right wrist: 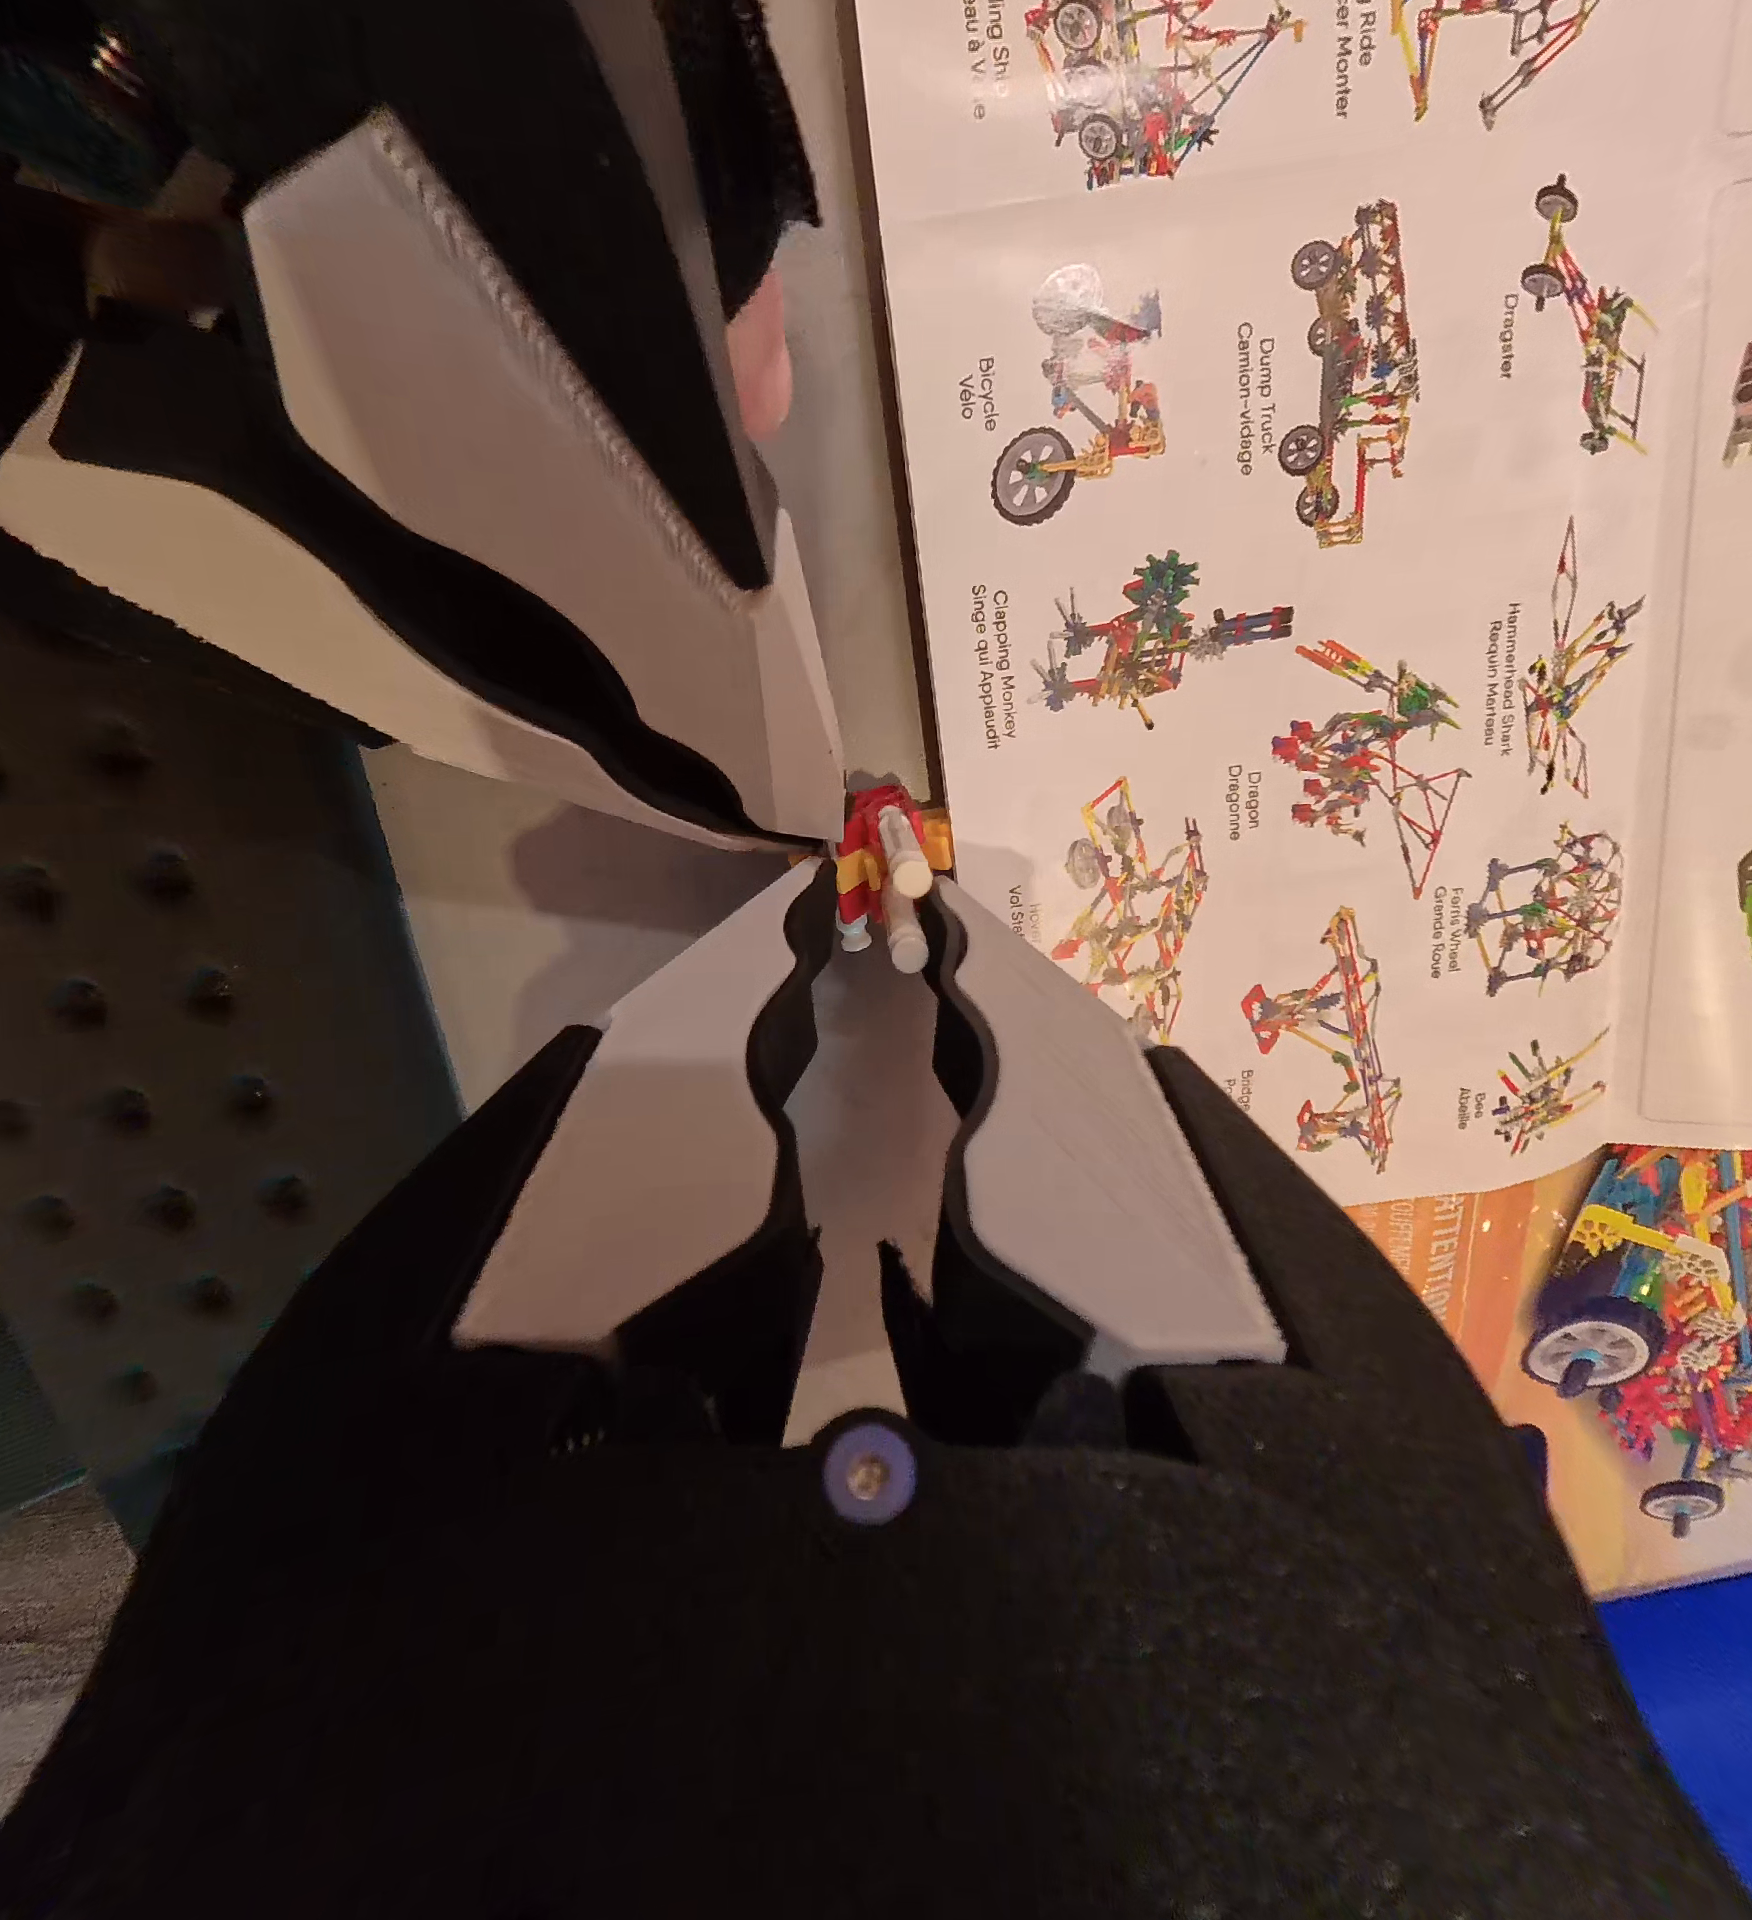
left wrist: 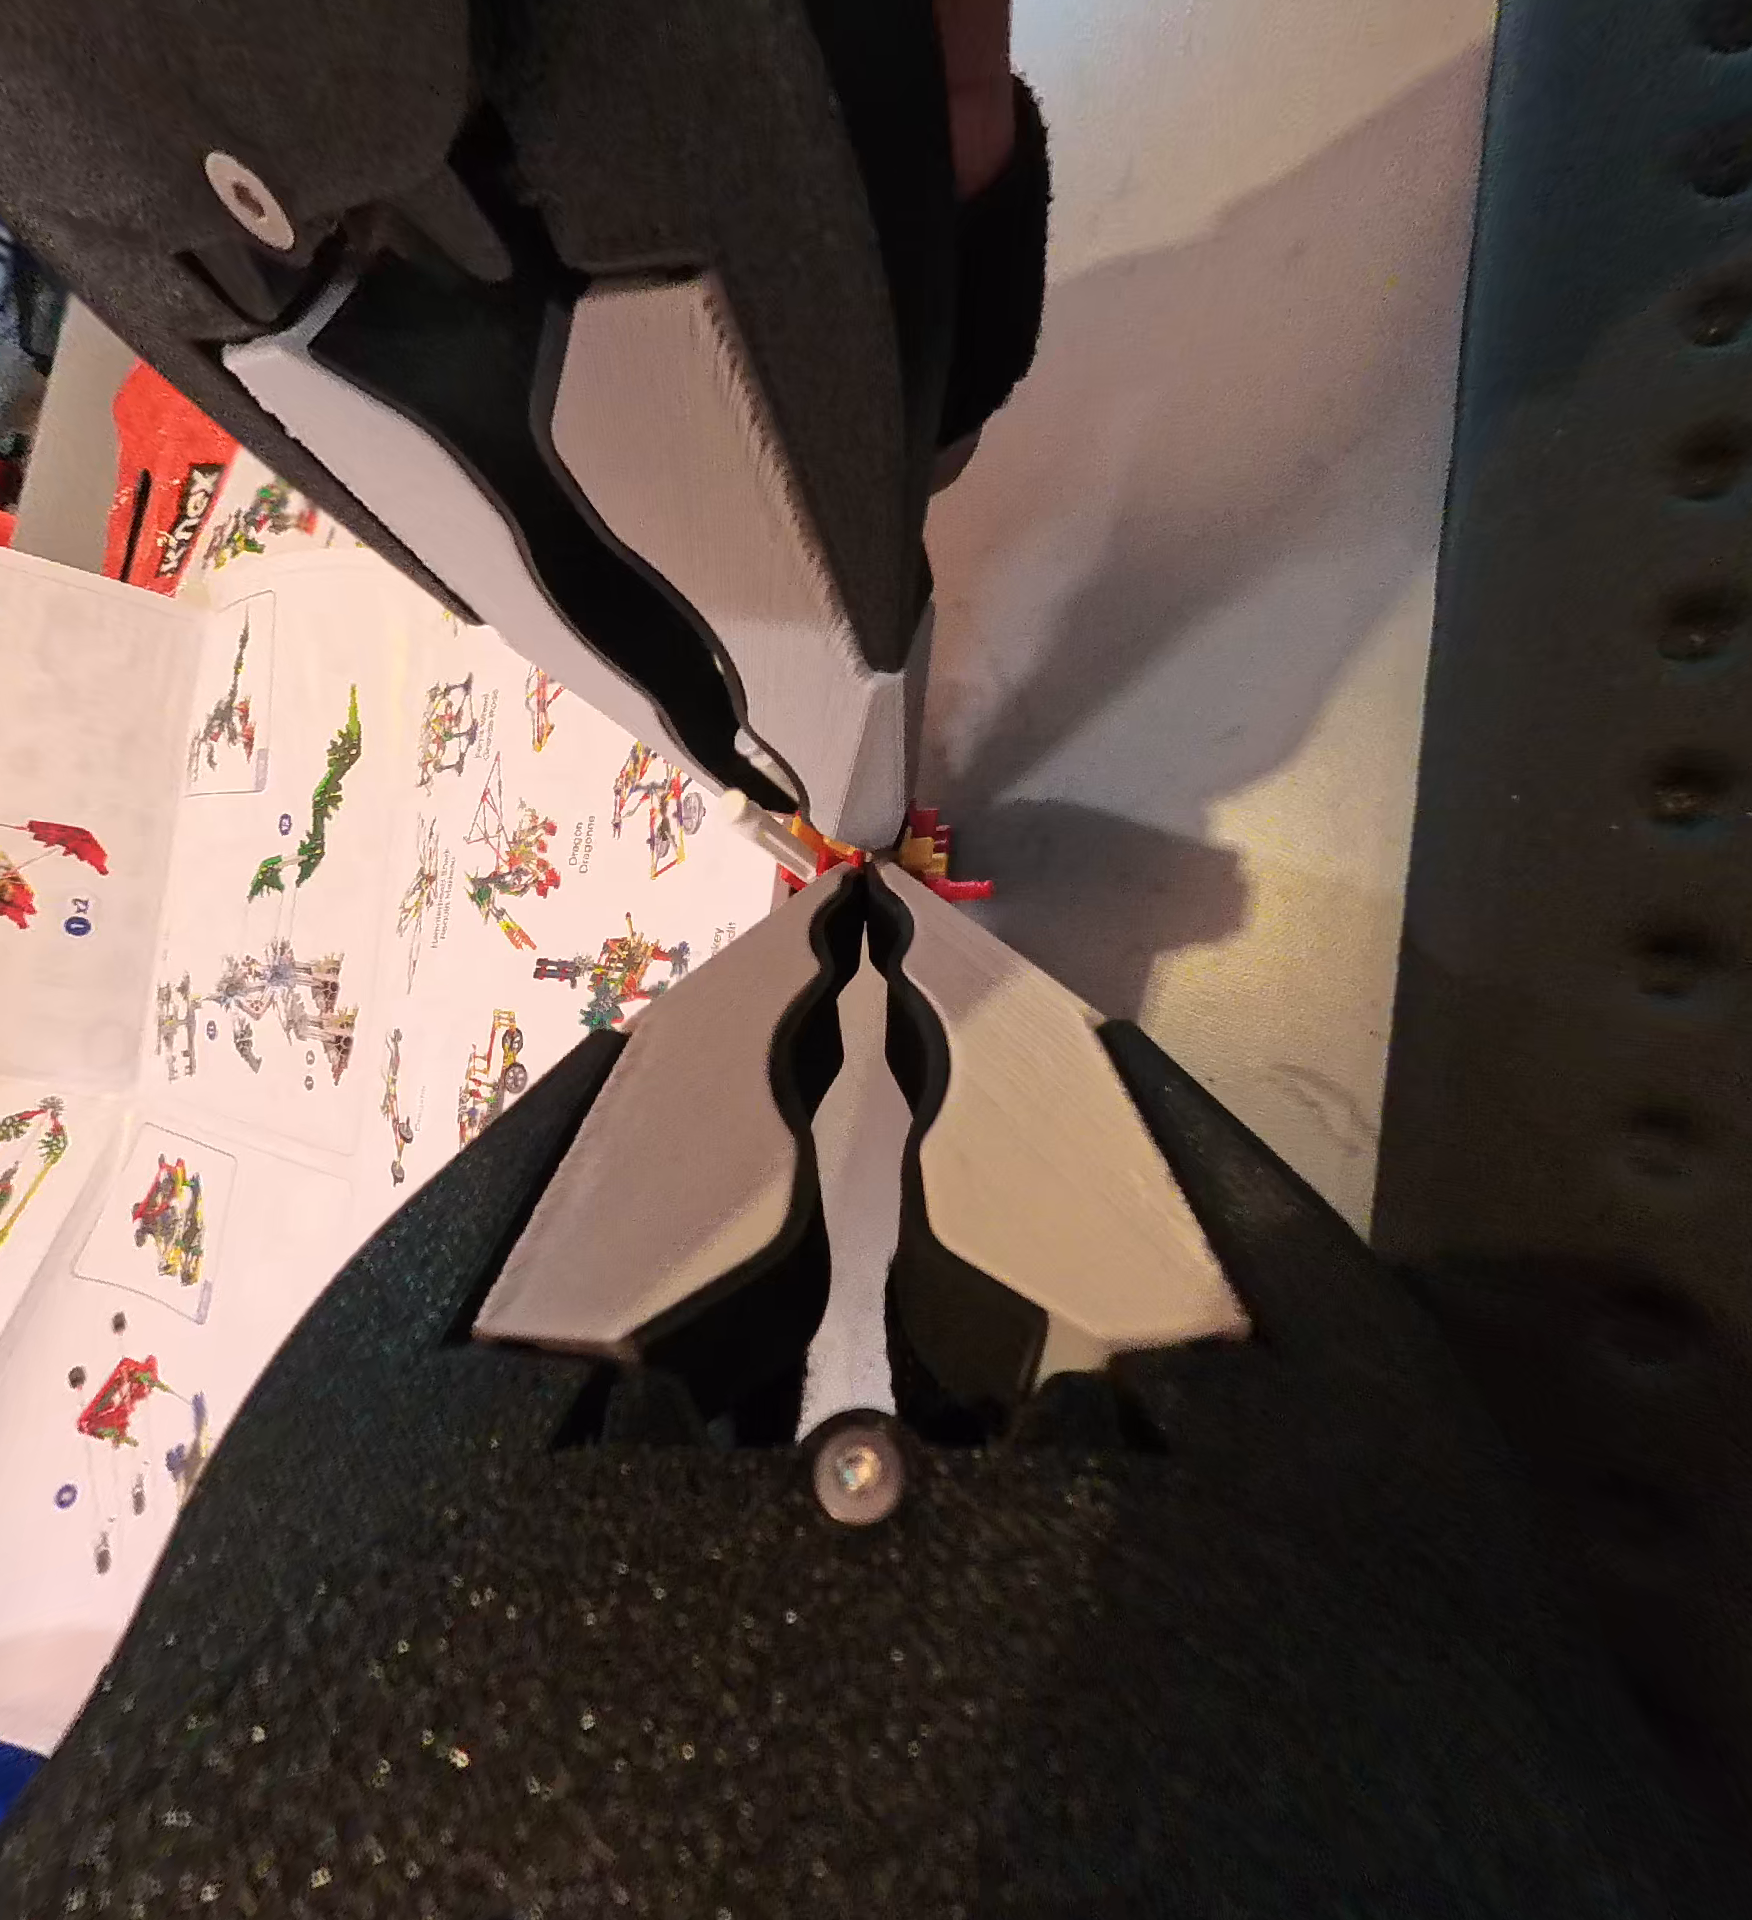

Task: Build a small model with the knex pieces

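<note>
At the centre of both wrist views, the two grippers meet tip to tip on one small toy assembly [right wrist: 877, 847] of red and yellow connectors and white rods. The left gripper [left wrist: 864, 878] has its fingers pressed together at the tips, pinching the red and yellow piece. The right gripper [right wrist: 877, 899], its fingers nearly together, holds the assembly's end, with a white rod [right wrist: 903, 883] and a thinner pale-blue one [right wrist: 854, 932] sticking back between the pads. In each view the other gripper comes in from 11 o'clock, its tips on the same assembly.

Under them lies a white table [left wrist: 1215, 520]. An unfolded instruction sheet [right wrist: 1267, 623] with coloured model pictures spreads at 9 o'clock in the left view and from 12 to 3 o'clock in the right view. A red box [left wrist: 171, 488] stands at 10 o'clock in the left view. A dark perforated panel [left wrist: 1630, 935] fills 3 o'clock there, and 9 o'clock in the right view. Blue cloth [right wrist: 1724, 1714] shows at 4 o'clock in the right view.
</note>
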The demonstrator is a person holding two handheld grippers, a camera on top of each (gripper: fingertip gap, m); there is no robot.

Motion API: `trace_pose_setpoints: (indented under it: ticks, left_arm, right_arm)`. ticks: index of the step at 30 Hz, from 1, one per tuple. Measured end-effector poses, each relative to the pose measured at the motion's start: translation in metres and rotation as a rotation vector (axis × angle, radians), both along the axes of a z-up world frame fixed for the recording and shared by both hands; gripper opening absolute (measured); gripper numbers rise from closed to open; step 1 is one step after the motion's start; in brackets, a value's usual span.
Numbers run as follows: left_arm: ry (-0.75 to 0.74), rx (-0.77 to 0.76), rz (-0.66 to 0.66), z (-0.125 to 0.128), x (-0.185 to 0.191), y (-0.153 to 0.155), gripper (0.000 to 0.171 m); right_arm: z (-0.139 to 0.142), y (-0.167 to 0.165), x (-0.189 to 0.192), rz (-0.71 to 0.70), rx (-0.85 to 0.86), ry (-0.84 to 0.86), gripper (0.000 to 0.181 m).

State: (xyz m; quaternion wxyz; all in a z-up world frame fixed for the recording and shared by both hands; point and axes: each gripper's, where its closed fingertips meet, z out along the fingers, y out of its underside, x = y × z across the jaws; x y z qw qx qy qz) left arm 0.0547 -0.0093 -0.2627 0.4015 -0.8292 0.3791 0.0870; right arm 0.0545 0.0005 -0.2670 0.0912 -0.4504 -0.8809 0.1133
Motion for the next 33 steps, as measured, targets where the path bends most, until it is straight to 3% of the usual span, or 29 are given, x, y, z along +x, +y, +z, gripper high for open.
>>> trace_pose_setpoints:
  ticks: [4, 8, 11, 17, 25, 33]
  left_arm:
    - [-0.006, 0.028, 0.015, 0.001, -0.001, -0.001, 0.000]
    - [-0.131, 0.044, 0.064, 0.014, -0.009, -0.005, 0.000]
    - [-0.056, 0.011, 0.067, 0.002, -0.012, -0.005, 0.000]
    - [-0.055, 0.055, 0.054, 0.010, -0.006, -0.004, 0.000]
    - [0.043, 0.040, 0.084, 0.001, -0.010, -0.004, 0.000]
    - [0.041, 0.049, 0.107, 0.000, -0.011, -0.003, 0.000]
  right_arm:
    - [0.000, 0.000, -0.001, -0.002, -0.001, 0.025, 0.015]
    - [0.000, -0.001, -0.001, -0.012, -0.023, 0.046, 0.015]
    - [0.000, -0.001, -0.001, -0.017, -0.021, 0.045, 0.015]
    - [0.000, -0.002, -0.004, -0.022, -0.037, 0.044, 0.015]
    - [0.000, -0.003, -0.004, -0.012, -0.040, 0.013, 0.015]
    - [-0.001, -0.002, -0.007, 0.001, -0.026, -0.025, 0.015]
